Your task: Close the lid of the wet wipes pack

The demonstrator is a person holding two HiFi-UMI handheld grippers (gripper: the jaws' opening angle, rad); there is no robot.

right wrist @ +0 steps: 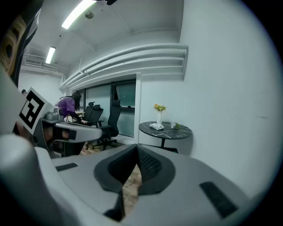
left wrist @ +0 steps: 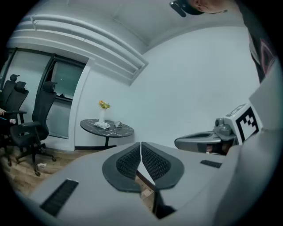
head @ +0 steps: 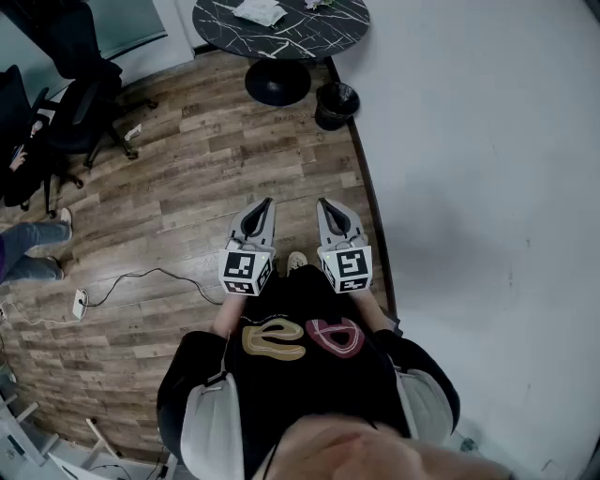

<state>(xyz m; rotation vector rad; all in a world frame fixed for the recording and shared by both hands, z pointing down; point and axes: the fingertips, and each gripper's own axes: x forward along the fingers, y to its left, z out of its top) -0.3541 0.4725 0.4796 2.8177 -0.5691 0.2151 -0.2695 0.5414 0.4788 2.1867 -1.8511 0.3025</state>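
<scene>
The wet wipes pack (head: 258, 11) is a white packet lying on the round black marble table (head: 309, 33) at the far end of the room. It shows small in the left gripper view (left wrist: 102, 125) and the right gripper view (right wrist: 156, 126); its lid is too small to make out. My left gripper (head: 265, 202) and right gripper (head: 323, 202) hang side by side just in front of my body, far from the table. Each has its jaws together with nothing between them, as the left (left wrist: 141, 143) and right (right wrist: 136, 145) views show.
A black waste bin (head: 336, 103) stands by the table's foot against the white wall (head: 487, 187). Office chairs (head: 80, 103) and a seated person's legs (head: 28, 248) are at the left. A power strip with its cable (head: 81, 302) lies on the wooden floor. A flower vase (right wrist: 159, 114) stands on the table.
</scene>
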